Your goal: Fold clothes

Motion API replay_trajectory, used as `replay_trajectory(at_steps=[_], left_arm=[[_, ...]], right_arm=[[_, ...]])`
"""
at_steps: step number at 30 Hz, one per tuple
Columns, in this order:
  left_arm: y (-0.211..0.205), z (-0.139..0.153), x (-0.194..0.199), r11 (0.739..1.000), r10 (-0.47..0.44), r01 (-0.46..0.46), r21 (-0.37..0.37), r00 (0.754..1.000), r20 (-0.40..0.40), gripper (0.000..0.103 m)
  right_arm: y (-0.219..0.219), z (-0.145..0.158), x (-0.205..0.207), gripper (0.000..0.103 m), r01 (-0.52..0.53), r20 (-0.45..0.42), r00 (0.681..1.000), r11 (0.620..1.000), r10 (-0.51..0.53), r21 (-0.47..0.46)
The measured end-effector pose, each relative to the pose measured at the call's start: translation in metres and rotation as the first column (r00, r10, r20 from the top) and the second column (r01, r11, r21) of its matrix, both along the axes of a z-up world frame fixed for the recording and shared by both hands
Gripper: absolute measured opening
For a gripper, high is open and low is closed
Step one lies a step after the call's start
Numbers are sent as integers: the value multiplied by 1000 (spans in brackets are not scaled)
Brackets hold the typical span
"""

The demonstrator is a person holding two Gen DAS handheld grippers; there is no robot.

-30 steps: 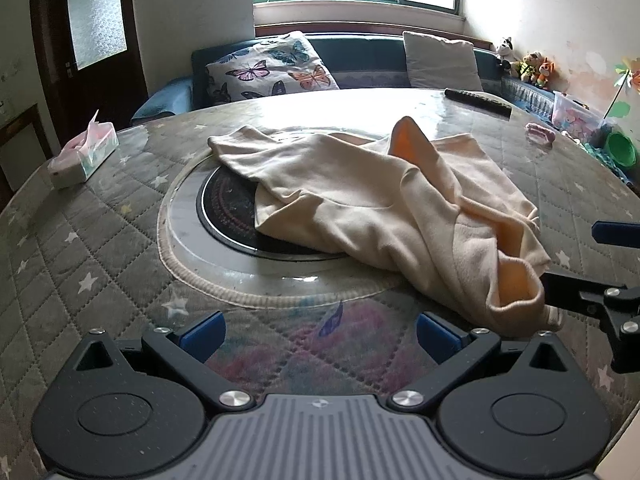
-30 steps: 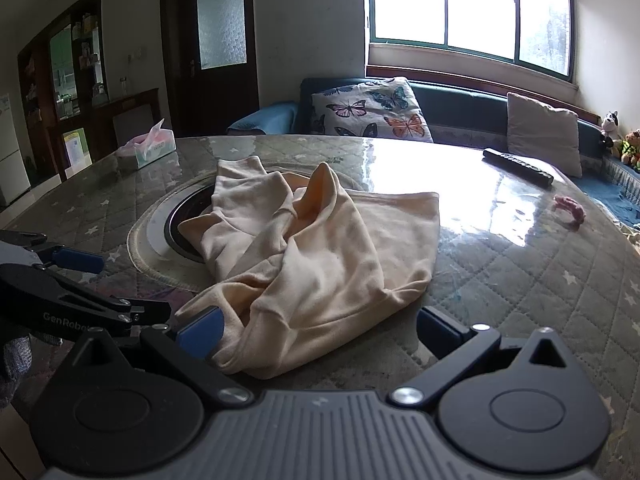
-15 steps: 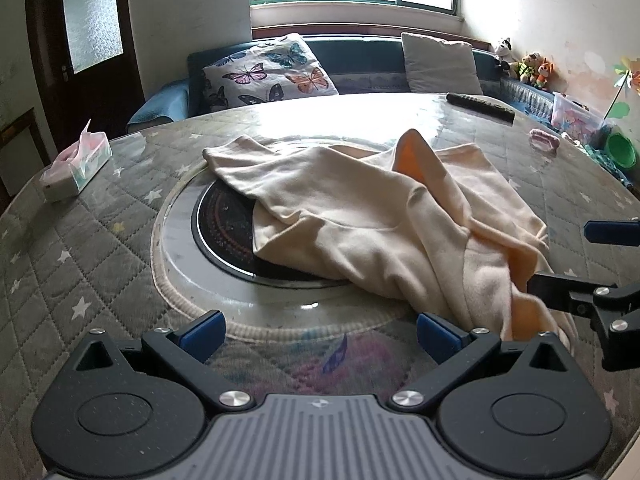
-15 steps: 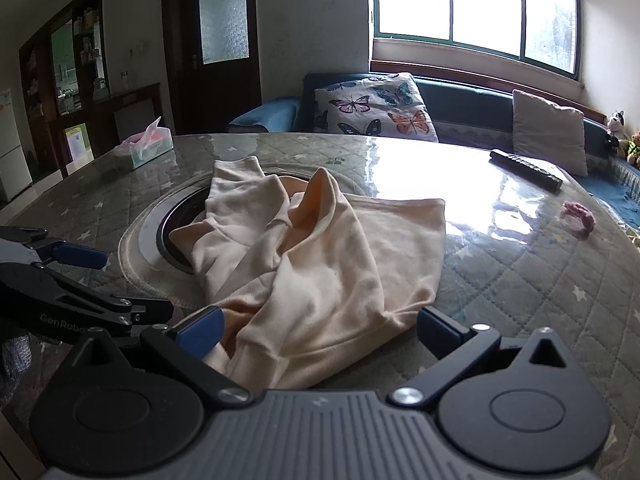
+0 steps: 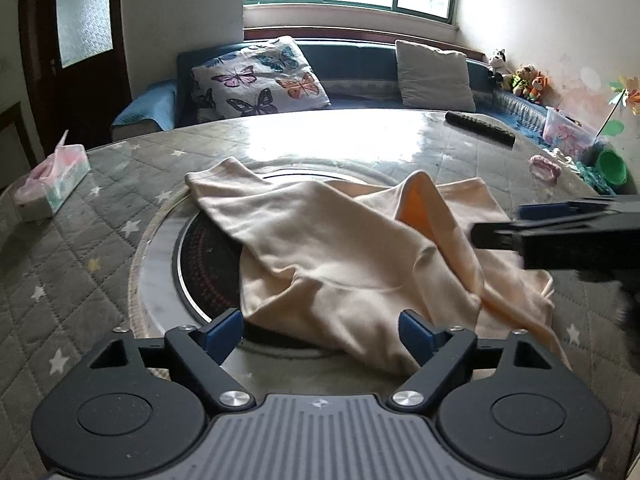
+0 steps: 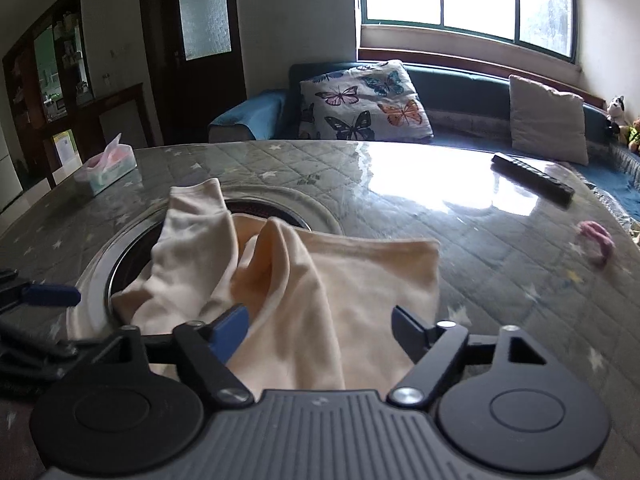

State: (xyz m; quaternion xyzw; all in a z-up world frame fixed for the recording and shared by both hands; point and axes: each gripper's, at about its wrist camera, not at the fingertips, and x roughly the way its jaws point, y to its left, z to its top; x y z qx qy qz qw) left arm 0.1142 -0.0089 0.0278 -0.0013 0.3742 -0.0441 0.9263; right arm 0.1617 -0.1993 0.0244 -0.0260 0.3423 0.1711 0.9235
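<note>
A crumpled cream garment (image 5: 352, 264) lies on the round quilted table (image 5: 80, 272), partly over the dark round centre plate (image 5: 208, 264). One fold stands up in a peak. My left gripper (image 5: 322, 330) is open, its blue pads at the garment's near edge. My right gripper (image 6: 320, 330) is open over the garment (image 6: 340, 280), with cloth between its pads. The right gripper also shows in the left wrist view (image 5: 560, 236), above the garment's right side. One left gripper fingertip shows in the right wrist view (image 6: 52, 295).
A tissue box (image 5: 52, 184) sits at the table's left. A black remote (image 5: 480, 128) and a pink object (image 5: 544, 166) lie at the far right. A sofa with a butterfly pillow (image 5: 260, 80) is behind the table.
Both grippers have moved forward over the garment. The right gripper now hangs higher and further in above the garment's right side. The garment lies about as before.
</note>
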Motion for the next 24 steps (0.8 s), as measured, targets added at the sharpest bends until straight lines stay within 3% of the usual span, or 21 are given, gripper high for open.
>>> replay_trajectory(at_steps=[5,8,12,13,21,24], left_arm=[[-3,4,16,1000,-22,22,-10,1000,3,85],[-6,7,27,999,-38,38,-15,999,2,85],[-16,9,42,998,-61,61,-15,998,1,85],[-19,10,46,998,-65,65,-17,998,0,85],[-47,1,90,998,-71,70,-4,996,-58,85],[-55,-9,103,998,-56,59,20,993,-107,72]], right_arm=[[14,-6,36,61,-39,-29,999,999,39,24],[23,-11,52,48,-62,-47,997,998,63,20],[24,-20,65,11,-63,-64,996,998,63,8],[21,-20,66,8,-53,-68,996,999,54,10],[-24,0,50,7,35,-15,999,999,-34,34],[-47,8,39,7,88,3,996,995,-89,41]])
